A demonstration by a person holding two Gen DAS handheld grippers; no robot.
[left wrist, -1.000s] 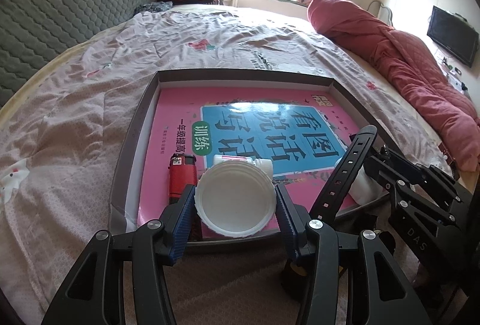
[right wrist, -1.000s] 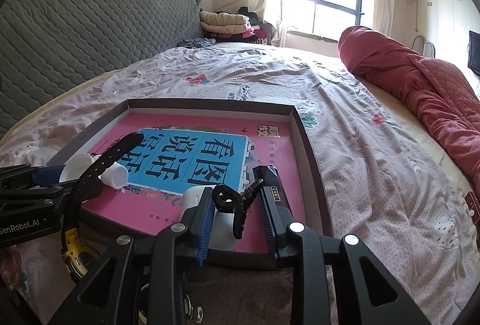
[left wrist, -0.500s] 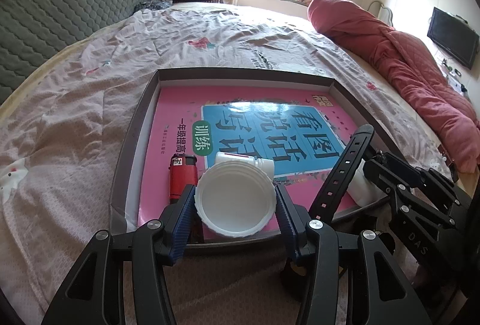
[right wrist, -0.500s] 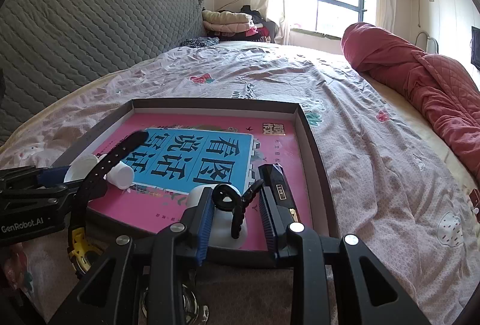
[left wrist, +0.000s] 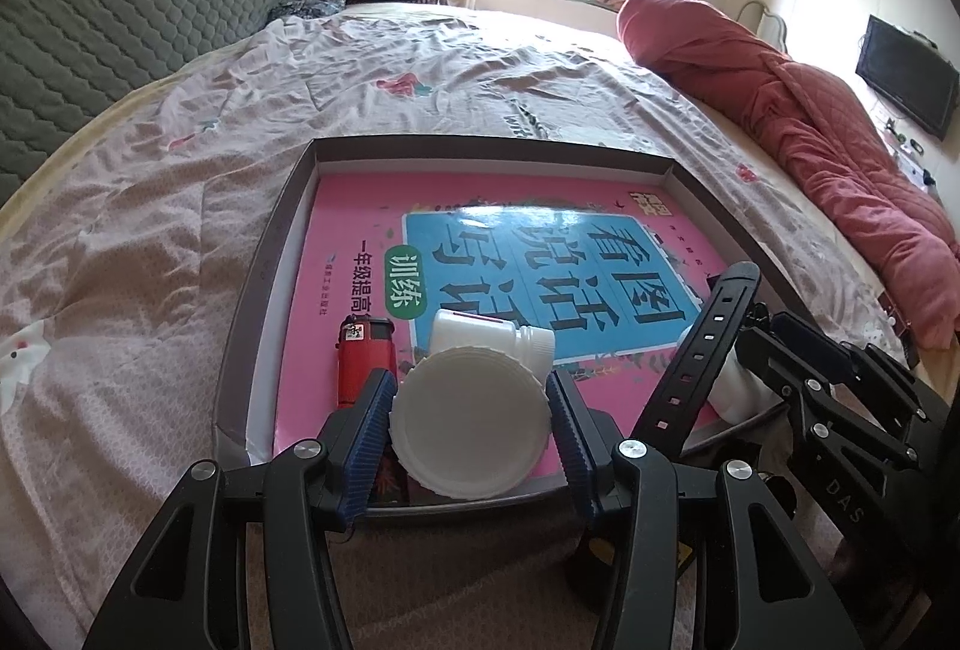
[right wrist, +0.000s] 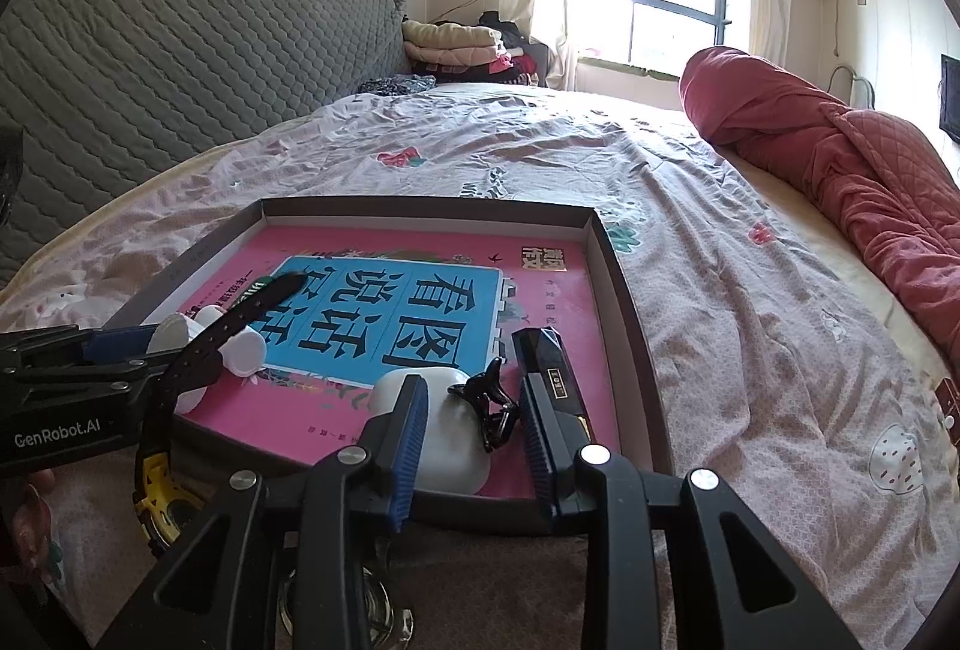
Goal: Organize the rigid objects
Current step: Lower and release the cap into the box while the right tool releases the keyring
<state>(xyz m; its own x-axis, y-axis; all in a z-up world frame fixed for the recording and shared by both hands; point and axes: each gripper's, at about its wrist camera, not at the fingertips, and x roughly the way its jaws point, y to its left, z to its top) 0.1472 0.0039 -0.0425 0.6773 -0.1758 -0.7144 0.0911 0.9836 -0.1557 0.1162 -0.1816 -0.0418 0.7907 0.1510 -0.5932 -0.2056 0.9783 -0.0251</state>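
Observation:
A dark shallow box (left wrist: pixel 264 254) lies on the bed with a pink book (left wrist: pixel 360 212) inside. My left gripper (left wrist: pixel 471 431) is shut on a white round lid (left wrist: pixel 468 431) over the box's near edge. Behind it lie a white bottle (left wrist: pixel 480 329) and a red lighter (left wrist: pixel 363 365). My right gripper (right wrist: pixel 474 425) holds a black hair claw clip (right wrist: pixel 489 407) between its pads, above a white case (right wrist: pixel 447 434). A black rectangular lighter (right wrist: pixel 549 368) lies just right of it. A black watch strap (right wrist: pixel 240 317) rises between the grippers.
The box's rim (right wrist: pixel 624 302) stands up around the book. A yellow and black watch body (right wrist: pixel 159 494) sits outside the box's near edge. A red quilt (right wrist: pixel 840 152) lies along the bed's right side, a grey padded headboard (right wrist: pixel 150 44) on the left.
Both grippers keep their grip. The views have shifted slightly, with the box a little further from the cameras; the objects in the box have not moved.

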